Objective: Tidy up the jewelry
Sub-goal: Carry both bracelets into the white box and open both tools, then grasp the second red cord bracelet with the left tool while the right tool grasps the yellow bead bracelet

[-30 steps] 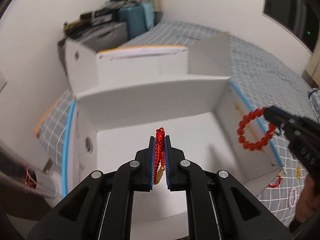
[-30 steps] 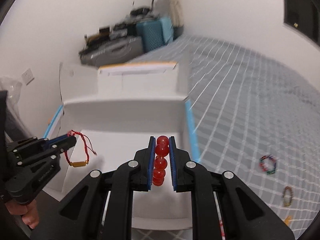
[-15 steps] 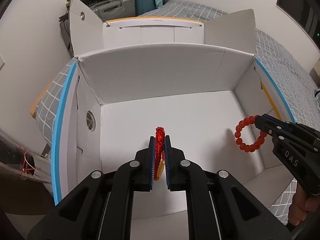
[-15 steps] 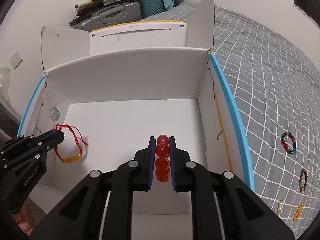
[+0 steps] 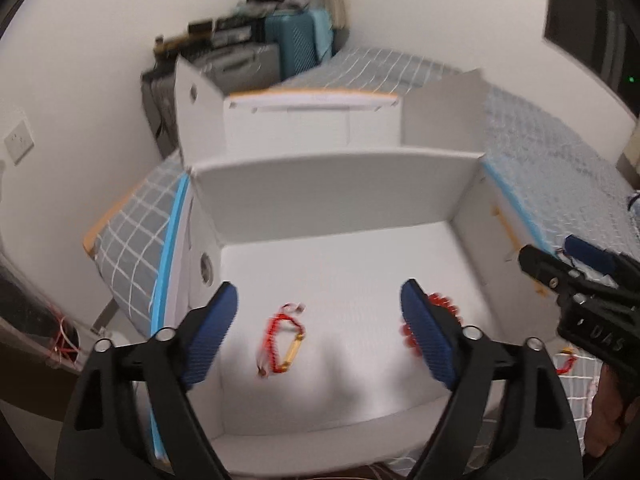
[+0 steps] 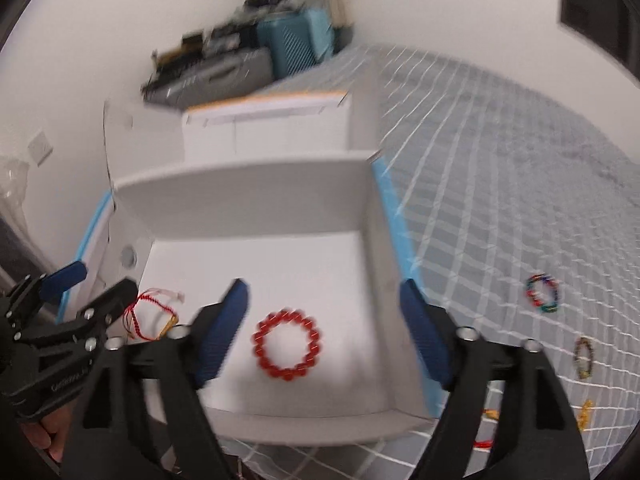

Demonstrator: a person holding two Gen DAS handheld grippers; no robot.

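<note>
Two bracelets are sitting in the one white box (image 6: 256,208): a red bead bracelet (image 6: 286,344) and a red string bracelet (image 5: 285,336). Two more beaded ones, multicolor bracelet (image 6: 542,293) and dark bracelet (image 6: 582,357), are lying on the checked bedspread (image 6: 520,200).

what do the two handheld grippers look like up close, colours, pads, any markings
Both are matte black plastic linkages with silver pivot screws. The left gripper and right gripper carry blue ribbed pads on their fingers. White lettering is printed on each body, blurred and only partly readable. No cables or sleeves show; a bare hand grips the right one.
</note>
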